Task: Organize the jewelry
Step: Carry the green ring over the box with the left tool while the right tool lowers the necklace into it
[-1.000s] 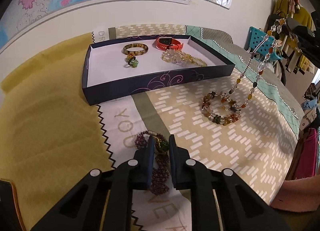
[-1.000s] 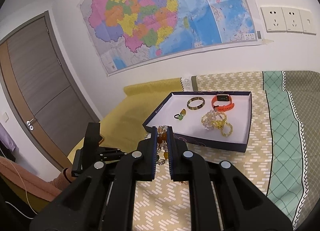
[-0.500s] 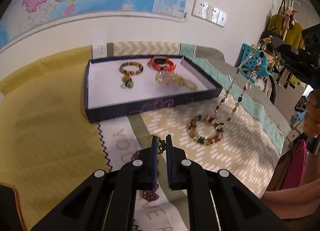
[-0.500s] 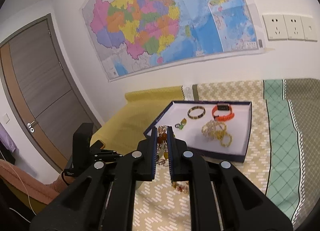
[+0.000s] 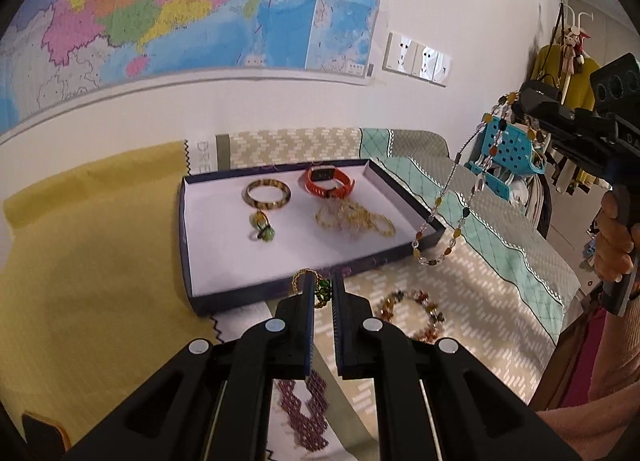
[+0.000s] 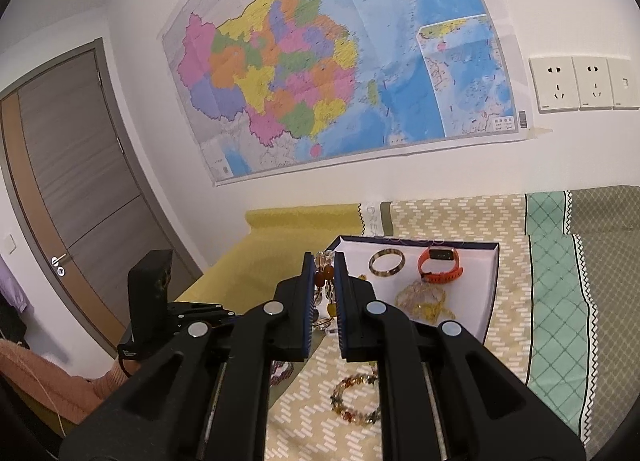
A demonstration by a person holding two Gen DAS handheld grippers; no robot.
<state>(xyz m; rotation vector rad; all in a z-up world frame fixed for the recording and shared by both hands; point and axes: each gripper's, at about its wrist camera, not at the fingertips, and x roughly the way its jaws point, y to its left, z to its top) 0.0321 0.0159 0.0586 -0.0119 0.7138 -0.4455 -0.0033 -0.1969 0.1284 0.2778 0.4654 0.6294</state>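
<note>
A dark blue tray (image 5: 185,245) with a white floor lies on the bed; it also shows in the right wrist view (image 6: 493,301). In it lie an amber bangle (image 5: 267,194), an orange watch (image 5: 329,181), yellow bead bracelets (image 5: 356,219) and a green ring (image 5: 263,230). My left gripper (image 5: 321,290) is shut on a purple bead necklace with a gold-and-green clasp (image 5: 304,413), lifted in front of the tray's near wall. My right gripper (image 6: 322,267) is shut on a long multicoloured bead necklace (image 5: 452,197), which hangs over the tray's right corner.
A multicoloured bead bracelet (image 5: 412,315) lies on the patterned bedspread (image 5: 500,261) right of my left gripper; it shows in the right wrist view (image 6: 354,397). A wall with a map (image 6: 340,73) and sockets (image 6: 580,83) is behind. A door (image 6: 68,189) stands left.
Both grippers have risen. The left lifted the purple necklace off the bedspread toward the tray. The right raised the long necklace clear of the bracelet, so it now hangs by the tray's corner.
</note>
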